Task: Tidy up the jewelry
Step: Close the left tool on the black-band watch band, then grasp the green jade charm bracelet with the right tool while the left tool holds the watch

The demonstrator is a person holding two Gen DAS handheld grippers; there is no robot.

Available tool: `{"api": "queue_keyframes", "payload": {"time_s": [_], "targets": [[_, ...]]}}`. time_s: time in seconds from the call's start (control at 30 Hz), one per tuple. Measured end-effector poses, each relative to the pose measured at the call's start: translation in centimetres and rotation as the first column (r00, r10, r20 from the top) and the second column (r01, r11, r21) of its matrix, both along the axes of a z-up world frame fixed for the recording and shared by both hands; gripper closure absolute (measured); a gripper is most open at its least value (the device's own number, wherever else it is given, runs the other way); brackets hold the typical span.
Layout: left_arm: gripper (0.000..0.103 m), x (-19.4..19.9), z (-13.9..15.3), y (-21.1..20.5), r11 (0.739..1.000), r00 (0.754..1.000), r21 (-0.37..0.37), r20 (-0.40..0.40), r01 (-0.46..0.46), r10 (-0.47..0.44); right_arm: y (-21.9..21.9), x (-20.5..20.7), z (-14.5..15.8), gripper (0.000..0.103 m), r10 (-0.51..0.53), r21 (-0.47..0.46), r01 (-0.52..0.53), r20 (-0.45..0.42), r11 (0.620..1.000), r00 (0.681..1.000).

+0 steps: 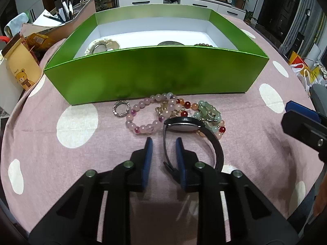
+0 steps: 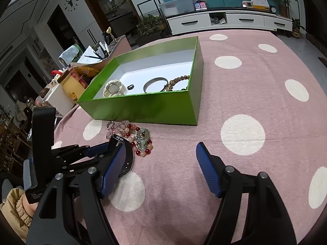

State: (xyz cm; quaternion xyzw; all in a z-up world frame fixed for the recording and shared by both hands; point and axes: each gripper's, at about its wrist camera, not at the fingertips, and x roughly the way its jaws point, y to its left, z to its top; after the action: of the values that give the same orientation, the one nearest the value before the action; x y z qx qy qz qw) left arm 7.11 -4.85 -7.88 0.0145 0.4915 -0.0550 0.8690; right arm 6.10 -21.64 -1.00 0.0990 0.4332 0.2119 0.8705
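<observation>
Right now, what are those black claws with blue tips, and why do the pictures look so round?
They are grippers: two-finger tongs that a person holds, one in each hand. Each carries a small wide-angle camera looking along its fingers, which bends the picture. One picture looks from the left gripper, the other from the right gripper. On the pink dotted cloth sits a green box with some jewelry inside. In front of it lie bead bracelets, a small ring and a black watch. The watch's strap lies between the left gripper's fingers, not yet squeezed. The right gripper is open and empty.
</observation>
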Motion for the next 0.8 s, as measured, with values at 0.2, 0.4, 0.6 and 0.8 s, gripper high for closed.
{"api": "queue_keyframes", "payload": {"time_s": [0.2,0.4,0.6,0.8], "targets": [[0.093,-0.2,0.0,-0.2,1.000,1.000,-0.011,0.007,0.021,-0.021,0.9,0.2,-0.5,0.034,0.019,-0.013,-0.020,-0.009,1.000,1.000],[0.098,-0.3,0.2,-0.1,0.999,0.999,-0.032,0.014,0.033,-0.033,1.3,0.5,-0.7,0.037,0.023,-0.022,-0.024,-0.019,0.999,1.000],[0.099,-0.6,0.6,-0.3,0.997,0.998,-0.047,0.029,0.054,-0.052,1.4,0.8,-1.0,0.045,0.021,-0.019,-0.022,-0.028,1.000,0.999],[0.099,-1.2,1.2,0.1,0.996,0.997,-0.069,0.044,0.061,-0.058,1.7,1.0,-1.4,0.052,0.028,-0.018,-0.029,-0.039,0.999,0.999]]}}
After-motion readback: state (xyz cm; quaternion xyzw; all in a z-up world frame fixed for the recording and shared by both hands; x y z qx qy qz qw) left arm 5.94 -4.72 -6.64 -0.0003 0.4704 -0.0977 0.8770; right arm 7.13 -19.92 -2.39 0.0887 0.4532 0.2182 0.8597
